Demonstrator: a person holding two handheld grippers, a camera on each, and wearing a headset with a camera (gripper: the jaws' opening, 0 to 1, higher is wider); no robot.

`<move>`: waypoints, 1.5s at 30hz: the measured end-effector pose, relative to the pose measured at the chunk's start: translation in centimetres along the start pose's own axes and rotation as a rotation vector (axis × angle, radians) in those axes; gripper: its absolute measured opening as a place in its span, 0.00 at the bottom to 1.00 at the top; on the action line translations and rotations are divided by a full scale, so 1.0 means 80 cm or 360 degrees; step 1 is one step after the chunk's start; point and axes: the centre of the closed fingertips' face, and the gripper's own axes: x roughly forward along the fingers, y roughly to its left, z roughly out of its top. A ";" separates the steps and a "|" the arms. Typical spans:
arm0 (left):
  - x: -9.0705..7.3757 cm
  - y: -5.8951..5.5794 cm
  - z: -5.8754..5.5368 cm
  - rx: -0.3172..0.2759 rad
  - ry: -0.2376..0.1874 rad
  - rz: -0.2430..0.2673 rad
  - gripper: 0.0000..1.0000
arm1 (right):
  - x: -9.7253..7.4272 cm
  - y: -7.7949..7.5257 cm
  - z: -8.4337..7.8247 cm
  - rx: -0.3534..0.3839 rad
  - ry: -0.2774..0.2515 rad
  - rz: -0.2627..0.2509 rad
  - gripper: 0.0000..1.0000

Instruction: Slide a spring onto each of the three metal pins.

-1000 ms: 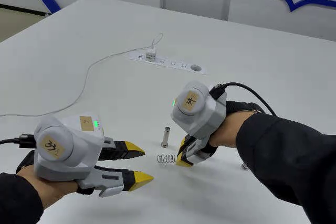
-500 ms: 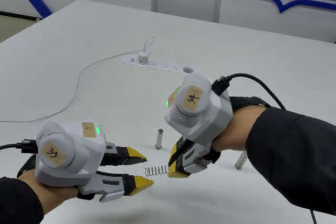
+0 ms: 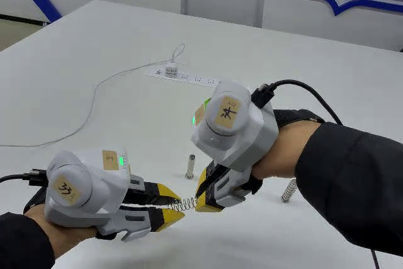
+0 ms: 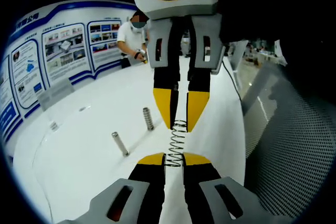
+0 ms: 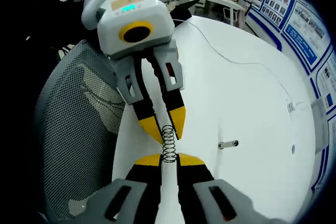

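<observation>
A small steel spring hangs level just above the white table, held at both ends. My right gripper is shut on its right end and my left gripper on its left end. In the left gripper view the spring runs from my own jaws up to the right gripper. The right gripper view has the spring between its jaws and the left gripper. A bare metal pin stands just behind the spring. Another pin wearing a spring stands to the right.
A white power strip with a plugged adapter lies farther back, and its thin cable trails left across the table. A chair stands at the far edge. A mesh office chair sits beside the near table edge.
The right gripper has lifted the spring off the table and carried it left. The left gripper's jaws, open before, have closed on the spring's free end.
</observation>
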 end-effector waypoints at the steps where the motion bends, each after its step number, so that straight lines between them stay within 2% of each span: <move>1: 0.000 0.000 0.000 -0.0001 -0.0001 0.0000 0.12 | -0.001 0.000 0.001 -0.0004 -0.0003 -0.0003 0.11; 21: 0.001 -0.005 0.006 -0.0016 -0.0027 -0.0027 0.11 | -0.011 0.005 0.040 -0.0087 -0.0103 -0.0028 0.12; 26: 0.001 -0.006 0.006 -0.0022 -0.0036 -0.0027 0.11 | -0.009 0.007 0.039 -0.0086 -0.0088 -0.0006 0.13; 29: 0.000 -0.004 0.007 -0.0022 -0.0041 -0.0020 0.11 | -0.007 0.009 0.036 -0.0082 -0.0075 0.0013 0.18; 45: -0.002 -0.006 0.018 0.0020 -0.0069 -0.0020 0.11 | 0.002 0.006 0.034 -0.0063 -0.0058 0.0035 0.12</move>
